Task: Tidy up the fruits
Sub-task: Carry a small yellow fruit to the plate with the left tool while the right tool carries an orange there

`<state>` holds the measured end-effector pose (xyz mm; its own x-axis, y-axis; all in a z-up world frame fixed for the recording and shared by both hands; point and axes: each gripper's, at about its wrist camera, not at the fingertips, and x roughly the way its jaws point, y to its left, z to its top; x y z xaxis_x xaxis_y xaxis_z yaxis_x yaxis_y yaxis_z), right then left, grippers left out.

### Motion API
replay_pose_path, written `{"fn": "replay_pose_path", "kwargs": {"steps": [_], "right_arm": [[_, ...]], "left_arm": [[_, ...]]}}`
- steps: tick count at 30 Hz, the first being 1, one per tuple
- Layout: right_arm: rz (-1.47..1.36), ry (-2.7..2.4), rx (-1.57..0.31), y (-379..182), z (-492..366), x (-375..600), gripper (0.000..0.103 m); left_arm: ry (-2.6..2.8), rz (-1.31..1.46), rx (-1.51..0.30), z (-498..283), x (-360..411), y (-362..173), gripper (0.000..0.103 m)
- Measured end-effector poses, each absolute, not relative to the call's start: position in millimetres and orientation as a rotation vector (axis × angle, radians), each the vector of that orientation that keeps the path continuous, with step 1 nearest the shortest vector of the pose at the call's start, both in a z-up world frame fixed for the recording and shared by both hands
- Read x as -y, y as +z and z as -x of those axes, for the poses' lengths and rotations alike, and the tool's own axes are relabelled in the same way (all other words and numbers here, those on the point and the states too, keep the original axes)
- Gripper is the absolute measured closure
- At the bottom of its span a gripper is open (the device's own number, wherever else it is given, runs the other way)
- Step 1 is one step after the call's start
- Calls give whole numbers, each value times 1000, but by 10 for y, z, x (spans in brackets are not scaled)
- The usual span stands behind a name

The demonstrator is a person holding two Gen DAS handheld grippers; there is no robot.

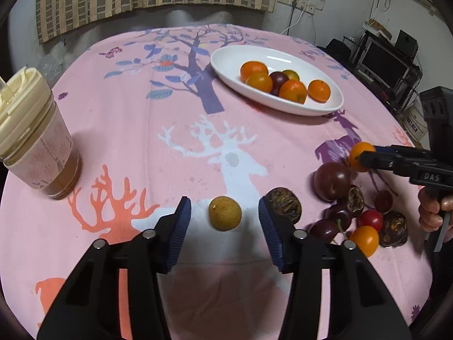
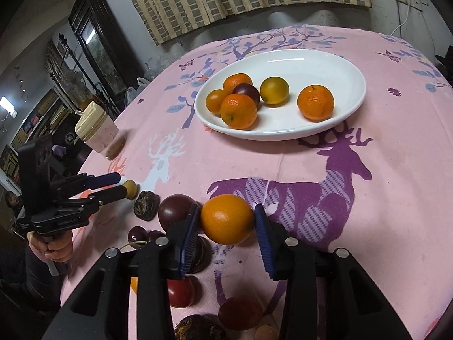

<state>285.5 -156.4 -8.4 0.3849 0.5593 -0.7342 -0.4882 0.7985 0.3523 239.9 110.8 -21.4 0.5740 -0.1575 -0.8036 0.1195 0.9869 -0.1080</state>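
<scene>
My left gripper (image 1: 225,218) is open around a small yellow-brown fruit (image 1: 225,213) that lies on the pink cloth between its pads, with gaps on both sides. My right gripper (image 2: 226,221) is shut on an orange fruit (image 2: 227,218) and holds it just above the cloth; it also shows in the left wrist view (image 1: 357,157). A white oval plate (image 2: 334,65) holds several oranges, a dark plum and a yellow-green fruit. A pile of loose fruit (image 1: 348,206) lies beside my left gripper: a dark plum, cherries, dried dark fruits, small orange and red fruits.
A lidded cup with a brown drink (image 1: 34,141) stands at the table's left edge. The round table carries a pink deer-print cloth (image 1: 175,107). A striped curtain hangs behind it; shelves and electronics stand at the room's sides.
</scene>
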Motion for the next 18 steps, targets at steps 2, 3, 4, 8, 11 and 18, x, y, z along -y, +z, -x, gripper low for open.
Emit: {"fn": "replay_pose_path", "kwargs": {"steps": [2, 3, 4, 8, 11, 18], "right_arm": [[-89, 672, -971, -86, -2856, 1575, 63], [-90, 674, -972, -84, -2856, 1573, 63], [-87, 674, -970, -81, -2854, 1572, 63], [-84, 672, -964, -69, -2848, 1570, 63], [-87, 668, -955, -48, -2837, 1583, 63], [-76, 663, -900, 124, -2836, 1638, 63]], "left_arm": [[-160, 40, -957, -2409, -1105, -248, 55], [-161, 39, -960, -2412, -1102, -259, 55], [-163, 38, -964, -2415, -1095, -271, 56], [-163, 20, -992, -2443, -1052, -352, 68], [-138, -22, -982, -2435, -1011, -360, 76], [-163, 8, -956, -2484, -998, -121, 77]]}}
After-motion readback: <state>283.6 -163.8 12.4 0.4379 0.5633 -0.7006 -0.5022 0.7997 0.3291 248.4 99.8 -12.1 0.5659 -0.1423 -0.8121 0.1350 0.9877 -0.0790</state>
